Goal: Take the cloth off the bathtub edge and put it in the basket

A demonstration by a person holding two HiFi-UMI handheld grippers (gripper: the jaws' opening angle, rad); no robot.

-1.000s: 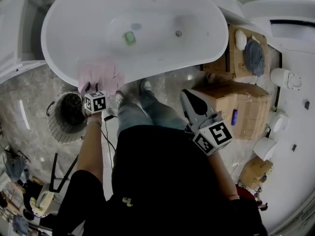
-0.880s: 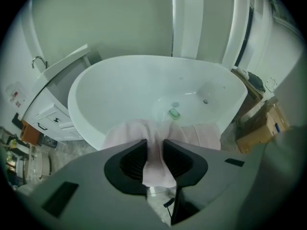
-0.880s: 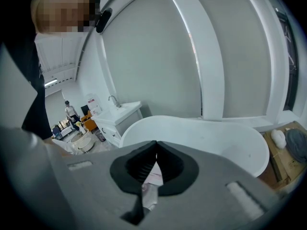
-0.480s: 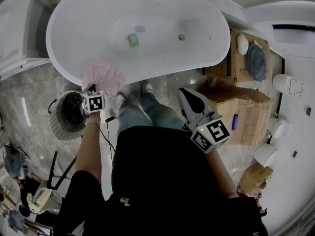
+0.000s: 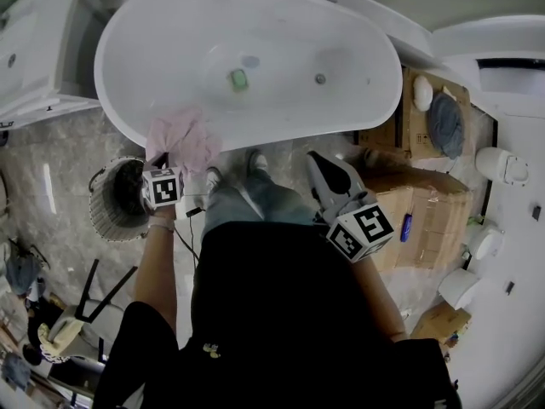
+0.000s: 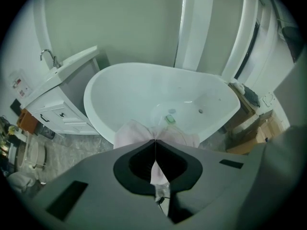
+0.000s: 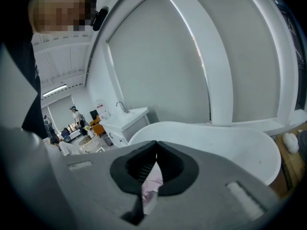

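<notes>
- The left gripper [image 6: 154,142] has just been closing its jaws, and they now pinch a fold of the pink cloth [image 5: 179,139]. The cloth fans out beyond the tips and shows through the opening behind them.
- In the head view the cloth sits bunched over the near rim of the white bathtub [image 5: 298,113], towards its left end. Whether it touches the rim cannot be told.
- The basket [image 5: 105,222], round and woven with a dark inside, stands on the grey marbled floor [image 5: 51,160]. It is close beside the tub's near left side, just below and left of the cloth in the head view, and the cloth is not in it.
- The right gripper [image 7: 156,146] is held at the person's right side with its jaws closed together. It points towards the tub, well apart from the cloth.
- Inside the tub lie a small green object [image 5: 239,78] and, to its right, the drain [image 5: 320,79].
- Cardboard boxes [image 5: 417,186] stand on the floor to the right of the tub.
- A white vanity with a faucet [image 6: 48,56] stands beyond the tub's left end in the left gripper view.
</notes>
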